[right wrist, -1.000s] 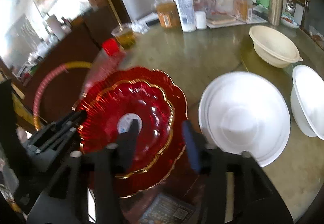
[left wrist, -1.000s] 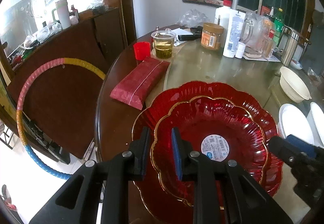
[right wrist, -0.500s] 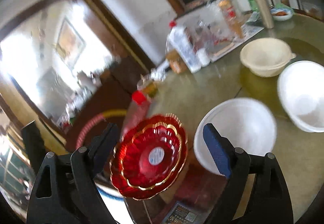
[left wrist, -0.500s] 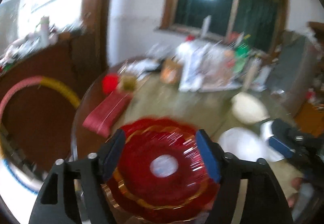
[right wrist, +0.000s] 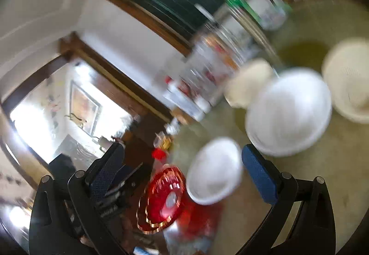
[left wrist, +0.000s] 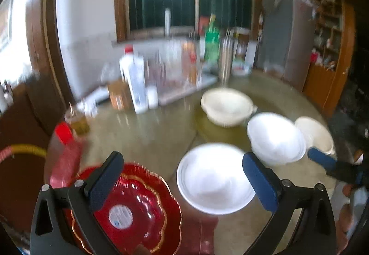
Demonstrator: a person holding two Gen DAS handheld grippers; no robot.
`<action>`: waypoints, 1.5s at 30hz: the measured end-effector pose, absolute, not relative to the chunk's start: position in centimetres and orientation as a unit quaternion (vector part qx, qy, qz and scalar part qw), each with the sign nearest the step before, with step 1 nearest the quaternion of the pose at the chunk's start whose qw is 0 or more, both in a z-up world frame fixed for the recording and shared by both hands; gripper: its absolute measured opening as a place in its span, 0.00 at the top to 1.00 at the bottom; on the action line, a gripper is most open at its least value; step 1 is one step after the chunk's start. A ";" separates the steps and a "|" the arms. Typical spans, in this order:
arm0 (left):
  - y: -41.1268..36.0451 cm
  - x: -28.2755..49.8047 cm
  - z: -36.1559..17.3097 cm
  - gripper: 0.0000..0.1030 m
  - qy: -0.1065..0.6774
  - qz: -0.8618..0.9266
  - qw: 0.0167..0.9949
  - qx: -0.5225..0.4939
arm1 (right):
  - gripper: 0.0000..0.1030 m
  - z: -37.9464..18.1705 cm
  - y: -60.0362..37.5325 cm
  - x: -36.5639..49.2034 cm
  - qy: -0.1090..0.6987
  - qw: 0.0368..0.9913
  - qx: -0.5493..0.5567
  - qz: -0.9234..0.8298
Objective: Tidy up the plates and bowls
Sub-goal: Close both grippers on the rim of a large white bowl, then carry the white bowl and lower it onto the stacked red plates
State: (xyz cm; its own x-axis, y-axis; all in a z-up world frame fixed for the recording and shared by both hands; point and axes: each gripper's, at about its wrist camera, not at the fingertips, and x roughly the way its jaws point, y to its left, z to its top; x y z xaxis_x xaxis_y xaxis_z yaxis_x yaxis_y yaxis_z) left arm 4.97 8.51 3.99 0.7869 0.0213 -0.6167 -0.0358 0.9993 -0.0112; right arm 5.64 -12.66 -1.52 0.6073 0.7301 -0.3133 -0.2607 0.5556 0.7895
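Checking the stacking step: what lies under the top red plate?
A larger red plate lies under the top red plate, its rim showing around it. Whatever lies beneath that pair is covered.

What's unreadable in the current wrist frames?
- Left wrist: label on the red plates, smeared by motion blur; the left gripper finger covers their left rim.
- Left wrist: bottles at the back, blurred.
- Right wrist: white plate and white bowl, edges blurred.
- Right gripper: frame edge cuts it.
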 end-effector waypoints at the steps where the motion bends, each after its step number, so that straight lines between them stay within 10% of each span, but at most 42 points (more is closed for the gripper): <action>1: 8.5 5.6 4.0 0.00 0.336 0.011 0.942 -0.016 | 0.00 -2.2 -13.0 6.1 0.337 0.812 0.371 0.300; 19: 9.1 13.1 0.4 0.00 0.454 0.031 0.891 -0.003 | 0.01 -7.4 -10.6 9.8 0.448 0.724 0.416 0.319; 26: 8.4 14.2 -1.1 0.01 0.475 0.038 0.879 0.012 | 0.20 -8.7 -9.4 11.0 0.484 0.721 0.402 0.292; 29: 8.1 14.6 -1.9 0.13 0.488 0.036 0.872 0.020 | 0.31 -9.2 -8.9 11.3 0.497 0.725 0.387 0.278; 35: 8.2 15.5 -3.9 0.77 0.532 0.018 0.847 0.013 | 0.63 -10.0 -8.6 11.8 0.517 0.735 0.360 0.251; 40: 7.3 15.1 -3.8 0.79 0.523 0.021 0.851 0.037 | 0.89 -9.3 -8.2 11.8 0.506 0.754 0.335 0.252; 45: 7.3 14.4 -2.7 0.81 0.509 0.016 0.860 0.031 | 0.90 -8.6 -8.5 11.5 0.494 0.771 0.319 0.245</action>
State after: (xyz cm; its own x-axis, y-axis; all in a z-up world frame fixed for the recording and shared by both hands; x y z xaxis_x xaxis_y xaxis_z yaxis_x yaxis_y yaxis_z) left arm 14.37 7.28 -2.75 0.4810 0.0586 -0.8747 0.0045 0.9976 0.0693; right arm 11.46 -8.45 -8.57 0.3911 0.6927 -0.6060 -0.0627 0.6770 0.7333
